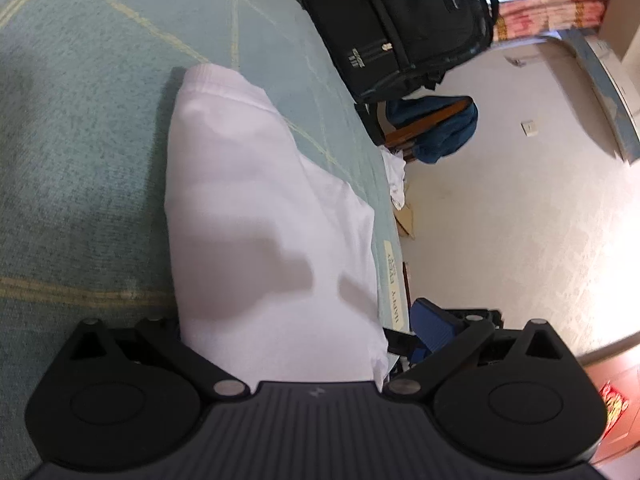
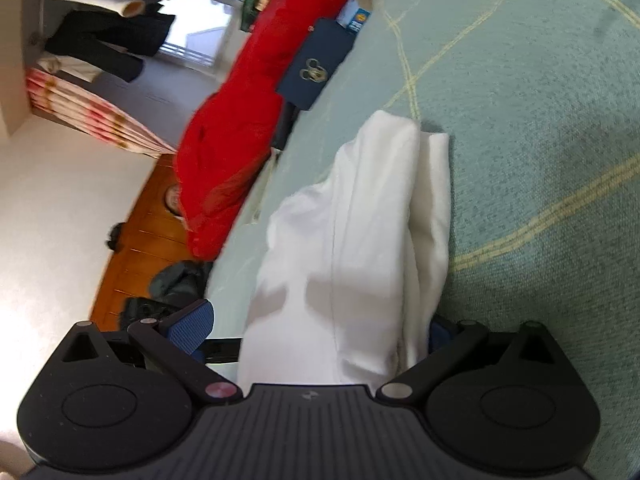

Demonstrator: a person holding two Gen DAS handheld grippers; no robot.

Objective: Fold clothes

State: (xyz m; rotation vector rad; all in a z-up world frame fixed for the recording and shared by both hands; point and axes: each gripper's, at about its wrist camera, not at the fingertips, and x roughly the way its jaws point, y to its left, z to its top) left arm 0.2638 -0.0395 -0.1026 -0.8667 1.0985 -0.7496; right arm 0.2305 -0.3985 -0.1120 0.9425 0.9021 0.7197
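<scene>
A white folded garment [image 1: 256,208] lies on the green bed sheet [image 1: 80,160], close to the bed's edge. My left gripper [image 1: 296,320] is open wide at one end of it. The cloth fills the gap between the fingers and hides the left one, while the blue right pad [image 1: 432,320] shows past the bed's edge. In the right wrist view the same garment [image 2: 360,240] shows its layered folds. My right gripper [image 2: 316,328] is also open around the other end, with its blue left pad [image 2: 192,324] bare and its right finger mostly behind cloth.
A black backpack [image 1: 400,28] stands on the bed beyond the garment, with a blue cloth over a wooden chair [image 1: 440,128] below the edge. A red garment [image 2: 228,120] and a navy box [image 2: 316,68] lie along the bed's other side. Pale floor [image 1: 520,220] lies beside the bed.
</scene>
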